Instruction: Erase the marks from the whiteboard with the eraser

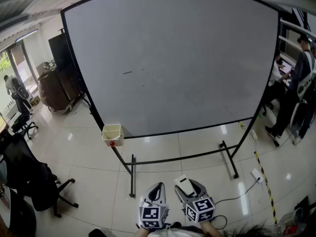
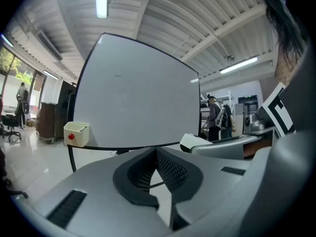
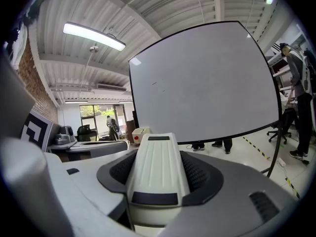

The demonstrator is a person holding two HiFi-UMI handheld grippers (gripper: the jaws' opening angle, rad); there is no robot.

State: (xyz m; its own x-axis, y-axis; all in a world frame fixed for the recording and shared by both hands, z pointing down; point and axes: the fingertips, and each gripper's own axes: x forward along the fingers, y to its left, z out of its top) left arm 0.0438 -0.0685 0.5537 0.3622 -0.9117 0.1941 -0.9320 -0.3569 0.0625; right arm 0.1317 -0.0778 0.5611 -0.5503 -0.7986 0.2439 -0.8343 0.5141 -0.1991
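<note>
A big whiteboard point(image 1: 173, 58) on a black frame stands ahead, with a short dark mark point(image 1: 128, 73) left of its middle; the mark shows faintly in the right gripper view as well point(image 3: 159, 84). My right gripper point(image 1: 188, 186) is low in the head view, shut on a white eraser point(image 3: 155, 169) whose ribbed back points at the board. The eraser's tip point(image 1: 182, 179) sticks out past the jaws. Beside it my left gripper point(image 1: 156, 191) is shut with nothing in it, its dark pads point(image 2: 168, 171) meeting at the tips. Both grippers are well short of the board.
A cream box with a red button point(image 1: 112, 135) hangs at the board's lower left corner. The stand's black legs point(image 1: 132, 174) cross the tiled floor. Office chairs point(image 1: 29, 181) stand left, a cable and striped tape point(image 1: 261, 174) lie right. People stand at far right point(image 1: 298, 83) and far left point(image 1: 15, 90).
</note>
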